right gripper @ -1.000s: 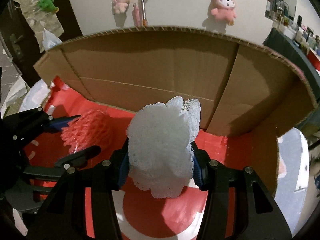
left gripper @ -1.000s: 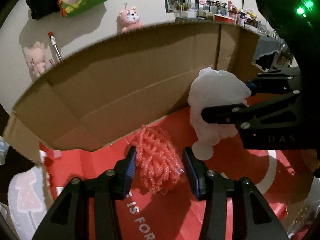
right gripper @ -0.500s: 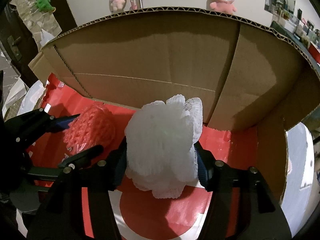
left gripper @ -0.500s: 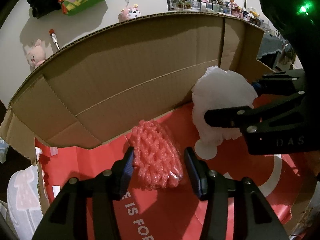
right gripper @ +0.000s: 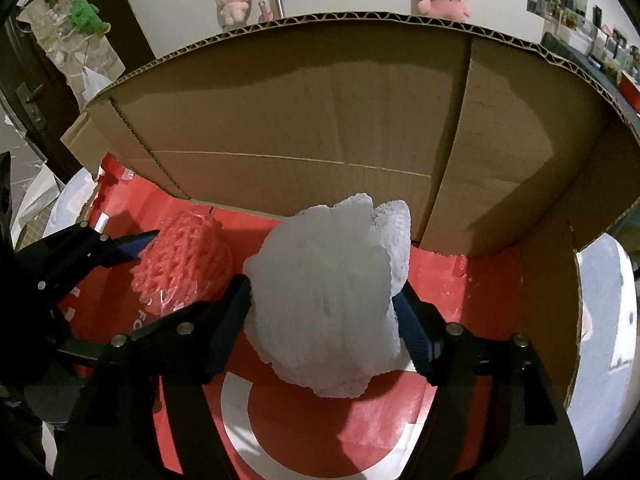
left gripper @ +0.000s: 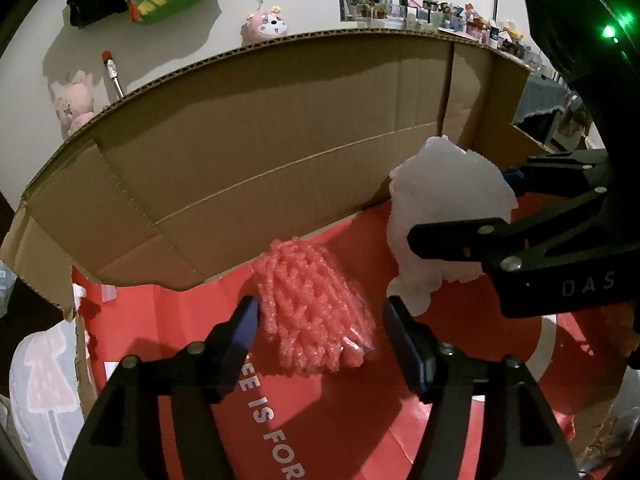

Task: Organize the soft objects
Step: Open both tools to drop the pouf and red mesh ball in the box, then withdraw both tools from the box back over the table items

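Cardboard box [left gripper: 248, 152], one: tall brown far wall, red printed floor

Pink foam net bundle [left gripper: 316, 308], one: lies on the red floor, left side of the box, near the far wall

White foam net bundle [right gripper: 332, 300], one: on the floor just right of the pink one

Left gripper [left gripper: 320, 328], one: jaws opening, pink bundle between them, a gap showing on the right side

Right gripper [right gripper: 326, 316], one: jaws opening, white bundle between them, its sides at the pads

Pink plush toys on the far wall, two
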`<state>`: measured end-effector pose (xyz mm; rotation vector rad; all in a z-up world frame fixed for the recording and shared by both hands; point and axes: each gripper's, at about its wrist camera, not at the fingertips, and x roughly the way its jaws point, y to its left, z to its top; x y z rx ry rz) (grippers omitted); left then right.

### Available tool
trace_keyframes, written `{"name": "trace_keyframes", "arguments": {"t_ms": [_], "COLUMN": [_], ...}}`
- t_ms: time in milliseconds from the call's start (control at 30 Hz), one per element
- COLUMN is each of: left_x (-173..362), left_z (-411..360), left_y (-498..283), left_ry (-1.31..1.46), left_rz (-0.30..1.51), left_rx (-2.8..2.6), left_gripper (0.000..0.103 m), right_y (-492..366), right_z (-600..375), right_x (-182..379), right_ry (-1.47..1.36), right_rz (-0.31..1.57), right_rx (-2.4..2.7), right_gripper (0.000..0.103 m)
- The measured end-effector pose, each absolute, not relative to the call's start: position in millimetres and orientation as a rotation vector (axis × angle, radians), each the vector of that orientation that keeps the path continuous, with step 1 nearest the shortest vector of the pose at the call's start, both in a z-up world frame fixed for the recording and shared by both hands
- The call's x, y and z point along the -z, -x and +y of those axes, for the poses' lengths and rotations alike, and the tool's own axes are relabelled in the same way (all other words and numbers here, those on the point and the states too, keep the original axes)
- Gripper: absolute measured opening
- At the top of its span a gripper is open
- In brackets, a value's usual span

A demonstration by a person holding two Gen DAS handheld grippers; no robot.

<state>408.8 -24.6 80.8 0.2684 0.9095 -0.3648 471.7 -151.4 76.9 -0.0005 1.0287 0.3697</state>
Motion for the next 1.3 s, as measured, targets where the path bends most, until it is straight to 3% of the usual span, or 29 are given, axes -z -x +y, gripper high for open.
{"name": "trace_keyframes", "arguments": {"t_ms": [133,567,700,1033,1300], "left_x": [-88.4,-147.4,-172.6,-218.2,-224.7], "left_z": [-21.9,-2.7,2.3,22.6,32.2], "left_y": [-403.9,-350.2,-316.1,-222.8,-148.0], "left_ry": [-0.248,-0.141,-0.117,-0.043,-0.039], "left_rz": [0.891,0.751,0.675,0.512,0.407], "left_rx": [0.363,0.336,0.337,0.325,0.304], "left_gripper": [0.081,0.097,0.102,0.103,0.103], "right_y": [-468.6,-424.2,-383.1,-268.9,-173.5], "right_z": [-149.6,-158.4,-164.5,-180.0,-183.4], "right_x": [-80.4,-136.6,-172.0,-231.1,-240.8], "right_ry": [0.006,0.014,0.029,0.056,0.086], "right_rz": [1.014,0.891,0.796,0.605,0.481], "right_rx": [-0.37,-0.336,-0.334,-0.32,-0.297], "right_gripper": [0.075,0.079,0.088,0.09,0.09]}}
